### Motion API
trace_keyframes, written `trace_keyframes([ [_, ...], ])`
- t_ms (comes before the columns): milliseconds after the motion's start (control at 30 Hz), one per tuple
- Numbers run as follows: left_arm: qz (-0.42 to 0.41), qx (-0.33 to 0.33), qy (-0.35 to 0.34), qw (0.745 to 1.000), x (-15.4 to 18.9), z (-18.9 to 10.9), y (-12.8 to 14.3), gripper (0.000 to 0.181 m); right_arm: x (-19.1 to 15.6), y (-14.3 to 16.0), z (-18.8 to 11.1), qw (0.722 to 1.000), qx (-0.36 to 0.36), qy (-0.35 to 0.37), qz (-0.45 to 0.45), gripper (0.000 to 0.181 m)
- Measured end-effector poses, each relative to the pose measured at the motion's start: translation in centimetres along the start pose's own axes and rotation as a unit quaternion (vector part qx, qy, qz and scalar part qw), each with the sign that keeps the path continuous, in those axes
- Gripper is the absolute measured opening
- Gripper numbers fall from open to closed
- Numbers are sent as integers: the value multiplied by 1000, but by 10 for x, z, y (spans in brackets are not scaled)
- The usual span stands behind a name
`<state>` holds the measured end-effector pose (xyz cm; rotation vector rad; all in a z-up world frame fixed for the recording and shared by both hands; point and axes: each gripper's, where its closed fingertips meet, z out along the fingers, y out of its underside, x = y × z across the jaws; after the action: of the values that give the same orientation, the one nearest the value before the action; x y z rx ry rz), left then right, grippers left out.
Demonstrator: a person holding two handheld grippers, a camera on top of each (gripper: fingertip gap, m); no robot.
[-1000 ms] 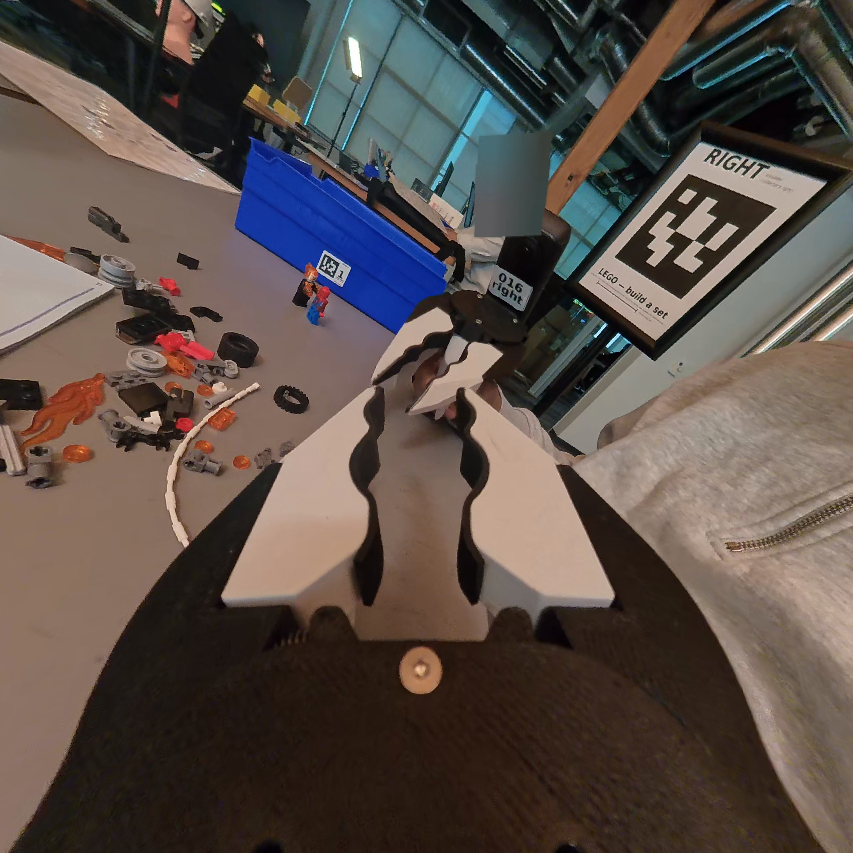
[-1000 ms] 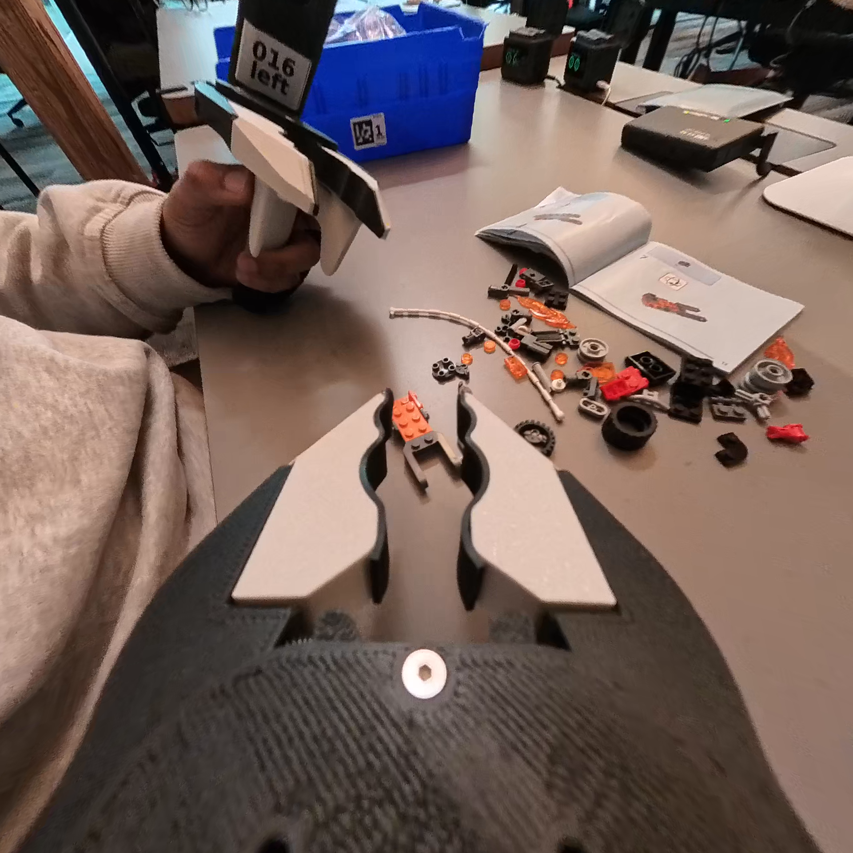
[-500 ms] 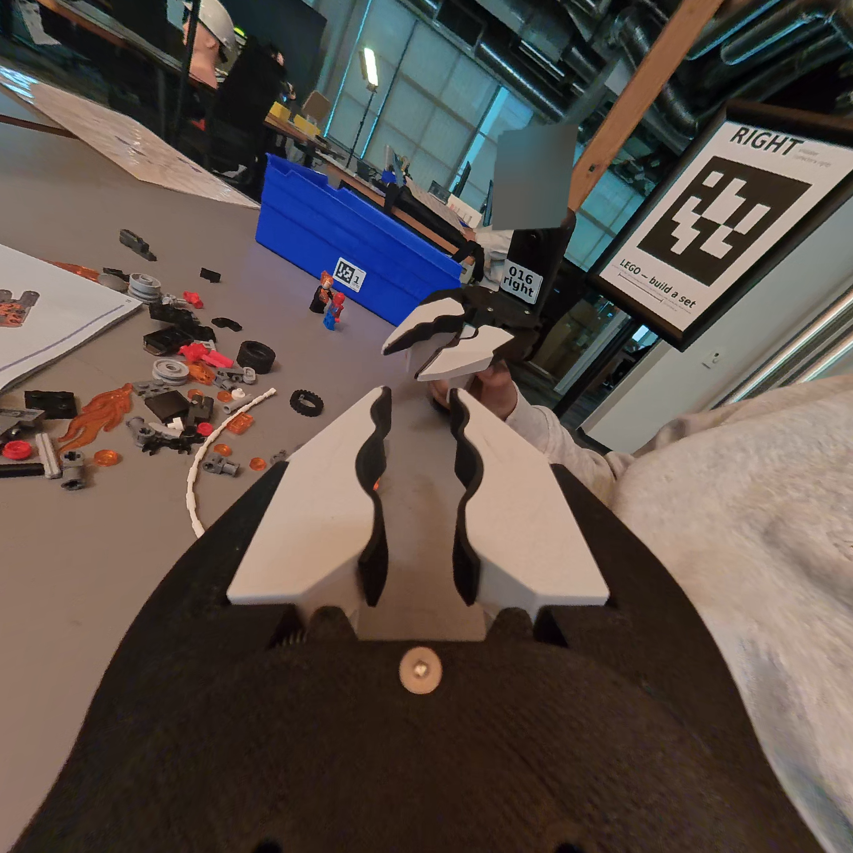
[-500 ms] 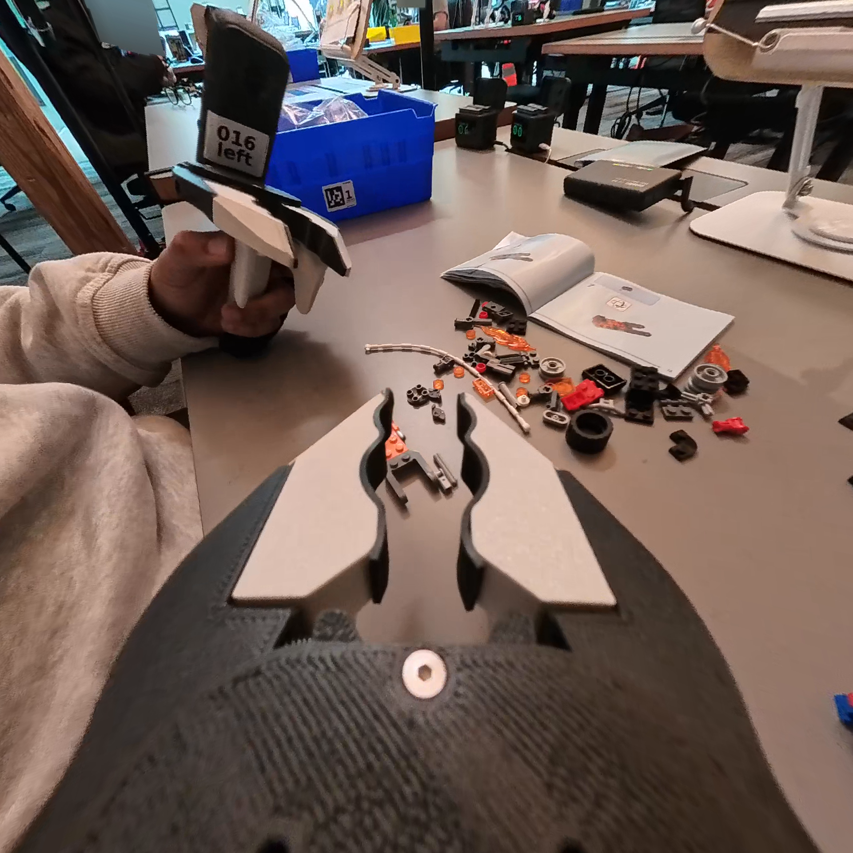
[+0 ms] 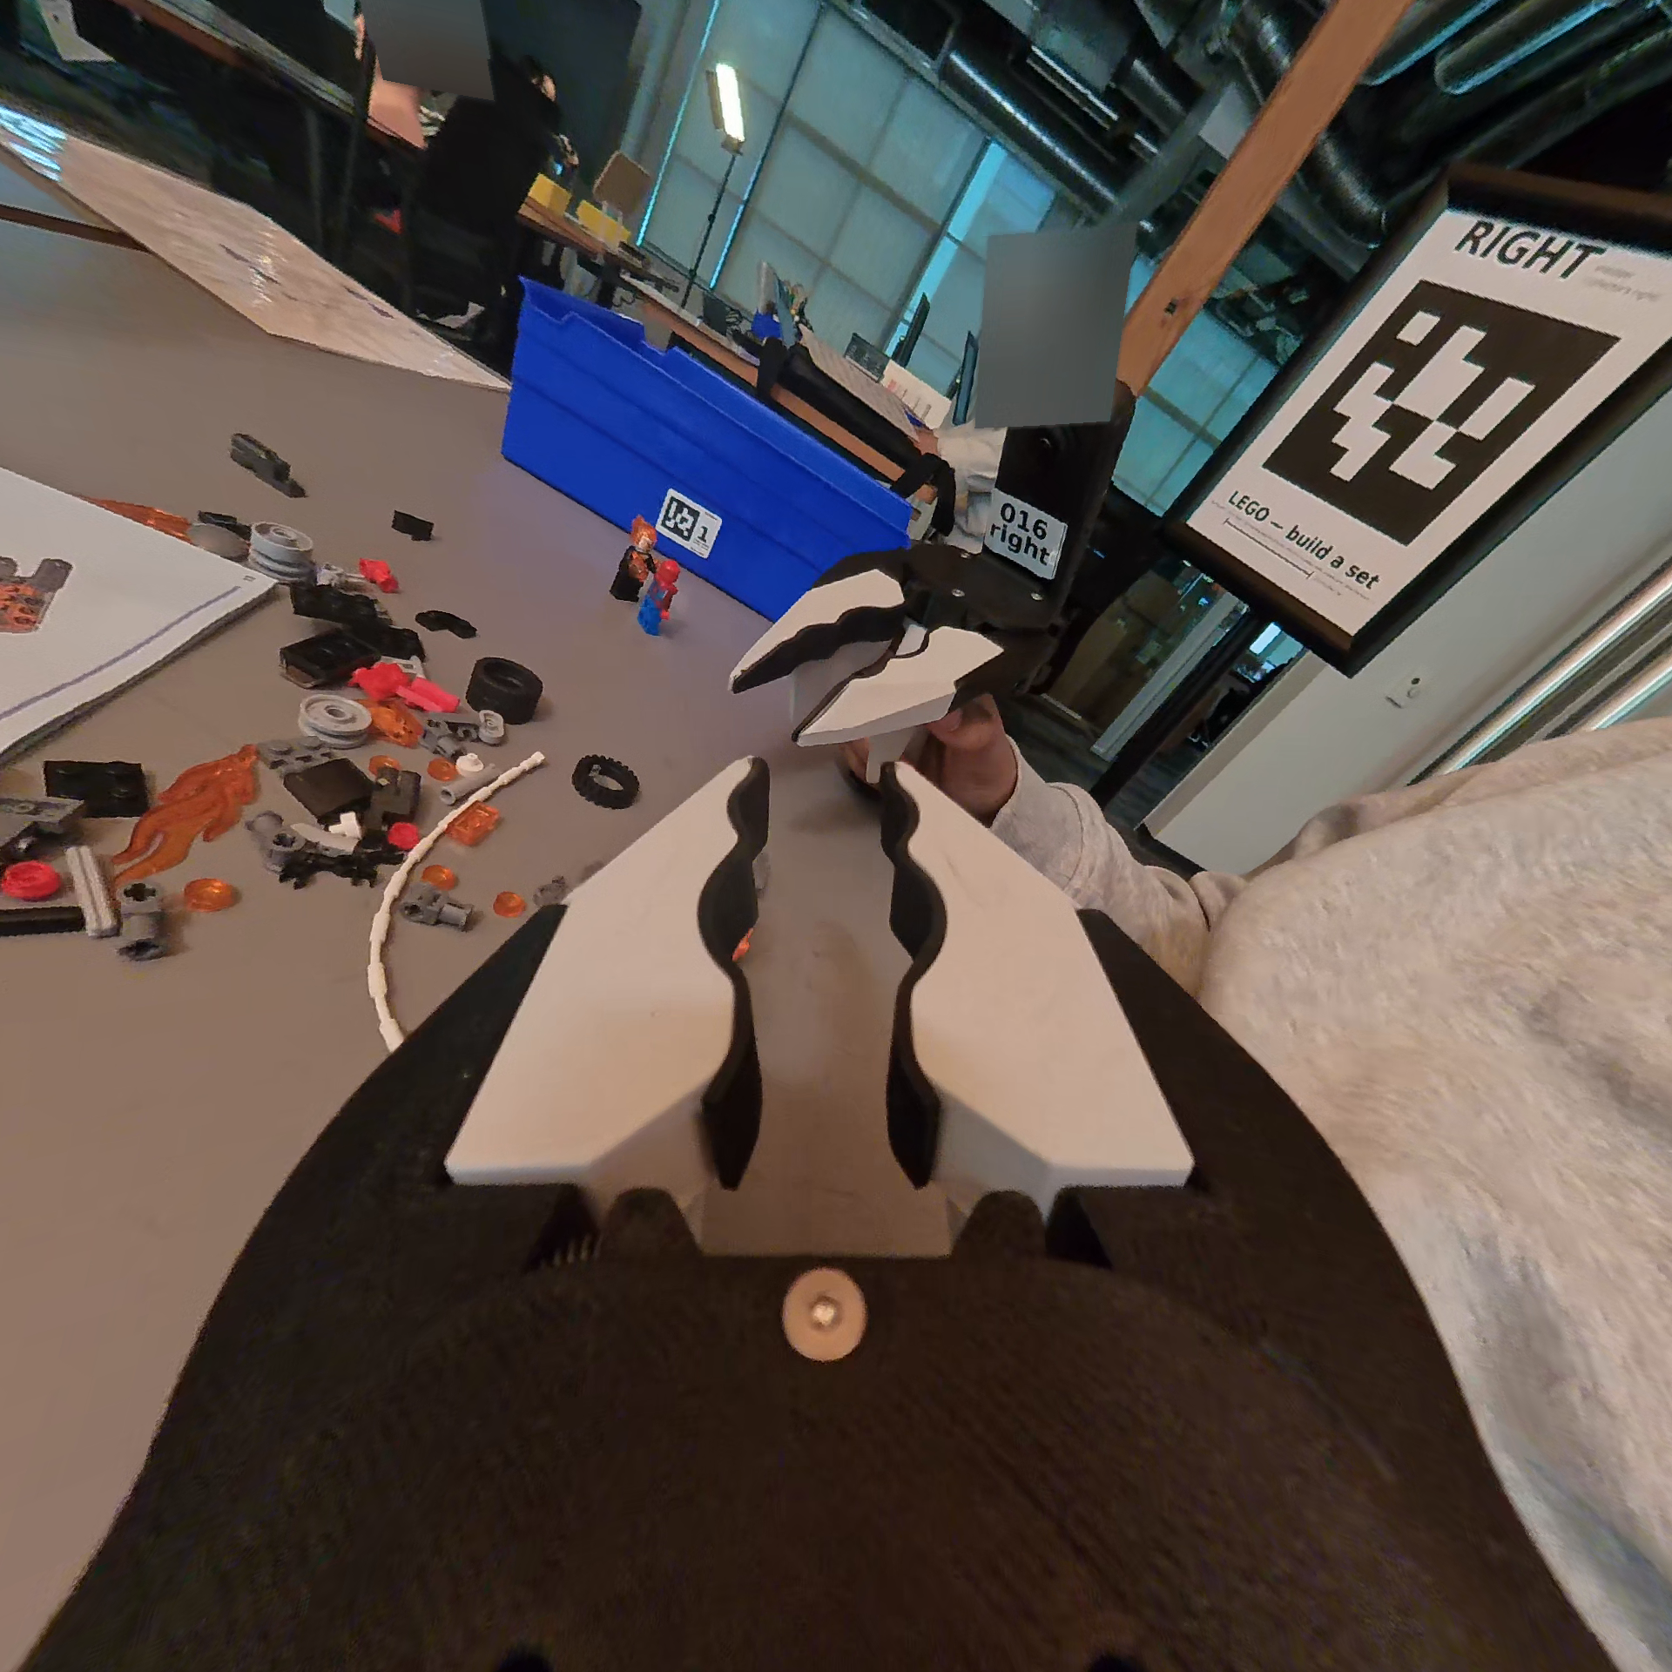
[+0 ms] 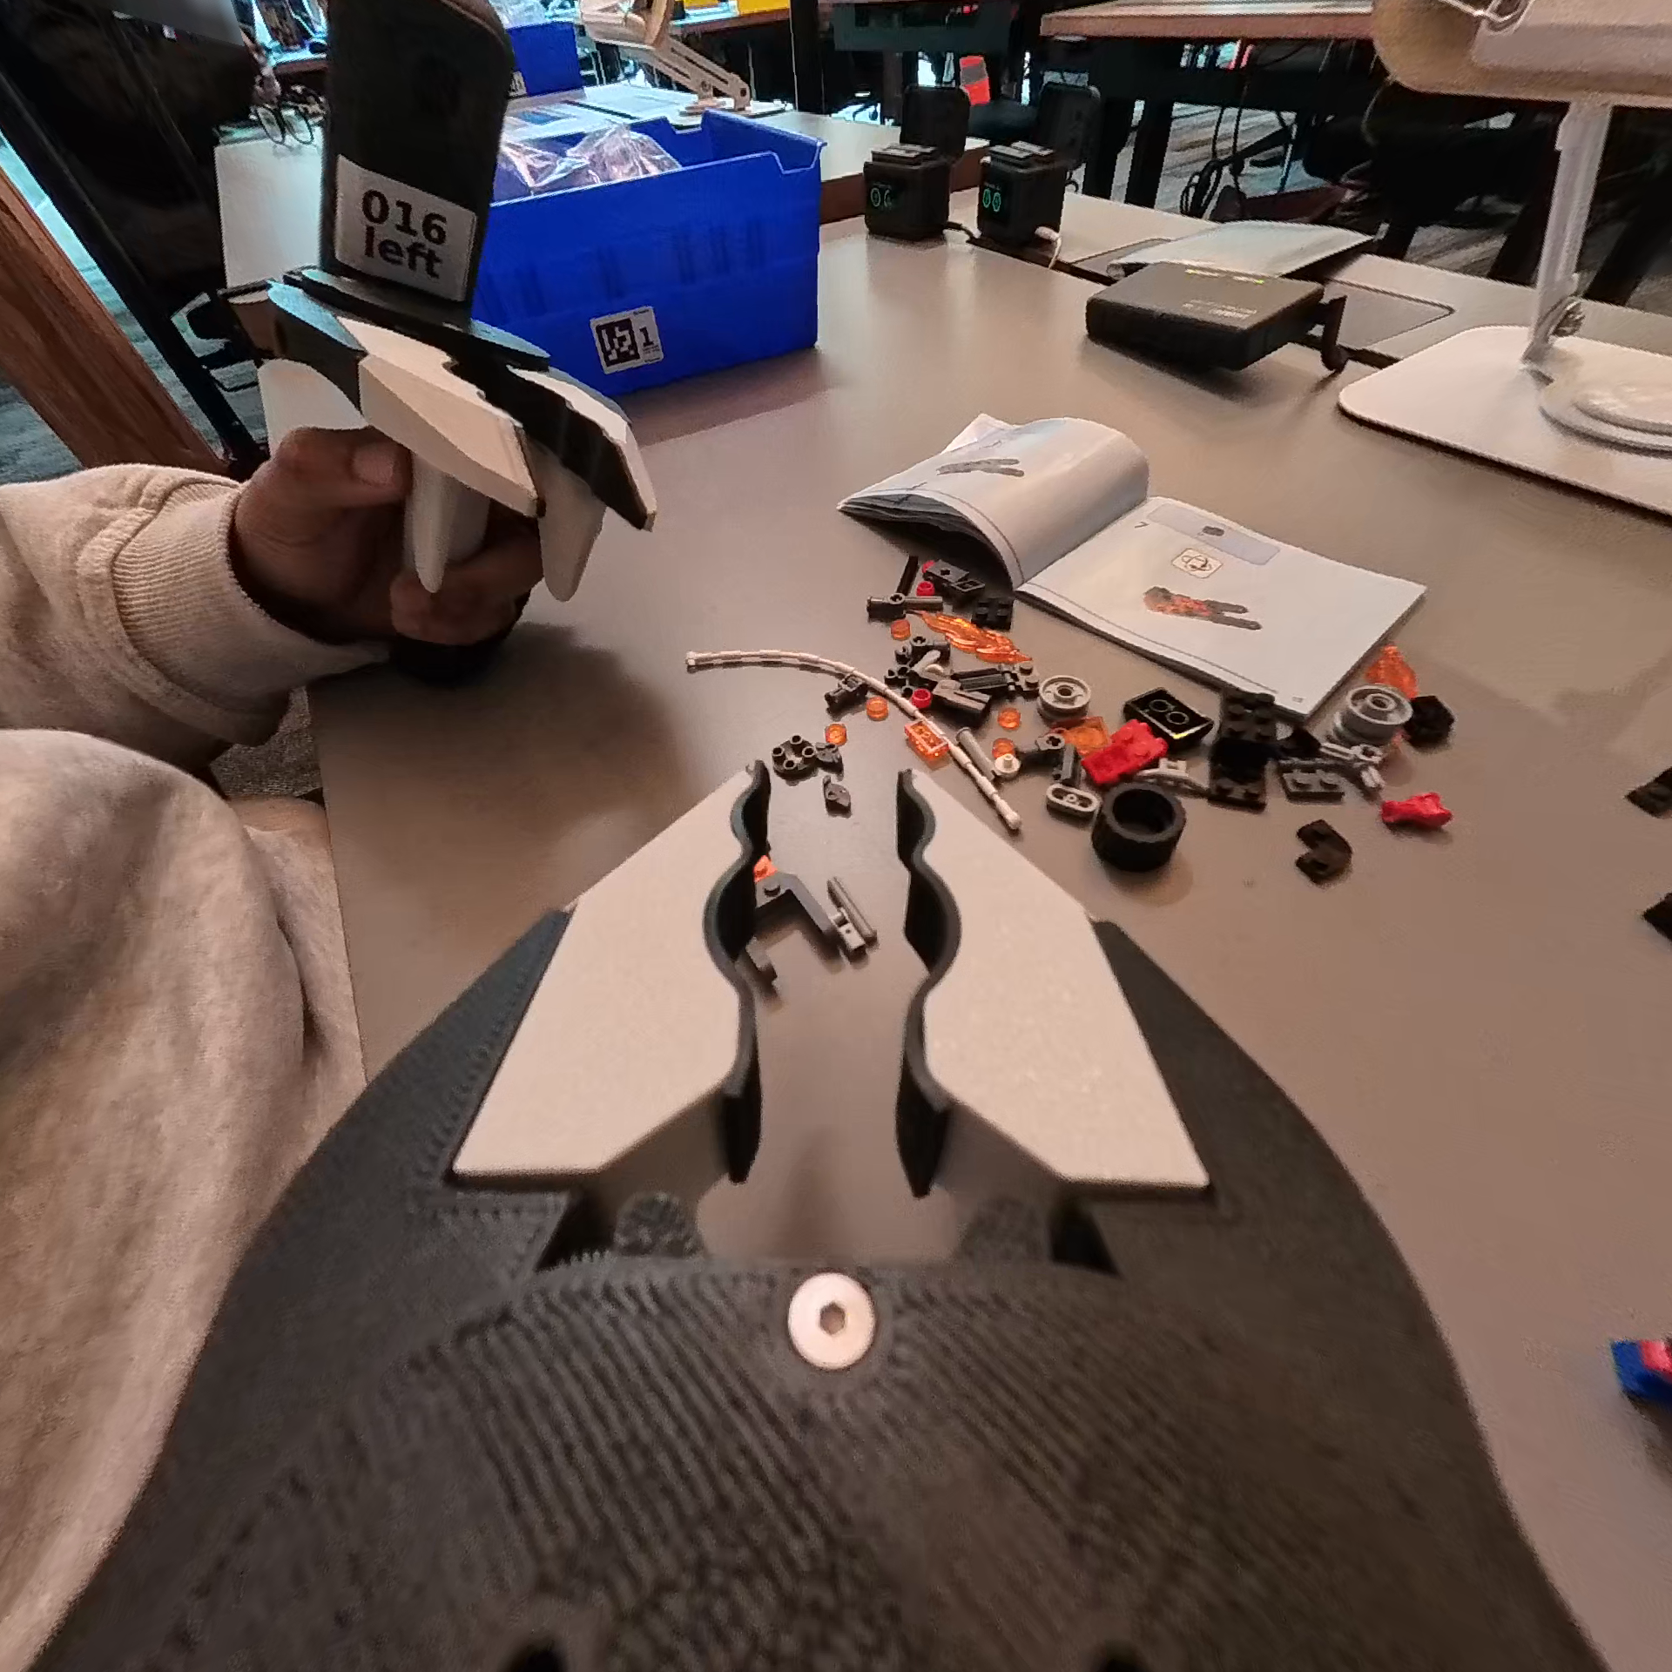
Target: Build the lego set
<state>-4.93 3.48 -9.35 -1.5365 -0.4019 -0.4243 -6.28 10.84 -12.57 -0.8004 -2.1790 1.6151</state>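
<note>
My right gripper (image 6: 828,787) is open, jaws apart, nothing held. Between its fingers a small grey-and-orange assembly (image 6: 796,918) lies on the bench (image 6: 1267,1040); the orange end is mostly hidden behind the left finger, and the long axis runs roughly from that finger out toward lower right. A short grey pin (image 6: 850,918) lies just beside it, touching or not I can't tell.

My left gripper (image 5: 819,774) is open too, empty. In its own view only an orange sliver (image 5: 742,945) shows at the inner edge of its left finger; what part that is I can't make out.

Each gripper shows in the other's view, raised above the bench, with a white label on its black body.

Further out: loose parts pile (image 6: 1131,733) right of centre, black tyre (image 6: 1138,825) nearest, white flexible rod (image 6: 859,683) curving along the near side. Open booklet (image 6: 1176,570) beyond the pile. Blue bin (image 6: 651,244) with a marker sticker at the back. Two minifigures (image 5: 647,579) stand in front of the bin. Blue-red piece (image 6: 1642,1375) cut off at the right edge. Framed marker sign (image 5: 1429,425) at right in the left view.
</note>
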Motion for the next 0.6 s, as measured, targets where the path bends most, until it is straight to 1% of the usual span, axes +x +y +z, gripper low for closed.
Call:
trace_keyframes([
  [133,13,0,-14,1000,-2,-1,0,23,1,-1,-1,1000,4,2,0,26],
  [267,49,17,-84,995,-20,-10,-10,29,2,-2,-2,1000,8,4,2,26],
  [333,50,33,-101,993,-26,-16,-15,30,3,-2,-2,1000,8,3,4,26],
  [467,42,63,-109,991,-30,-25,-24,31,4,-3,-1,1000,9,4,5,26],
  [600,36,62,-108,992,-31,-25,-24,31,6,-3,-1,1000,8,5,9,26],
])
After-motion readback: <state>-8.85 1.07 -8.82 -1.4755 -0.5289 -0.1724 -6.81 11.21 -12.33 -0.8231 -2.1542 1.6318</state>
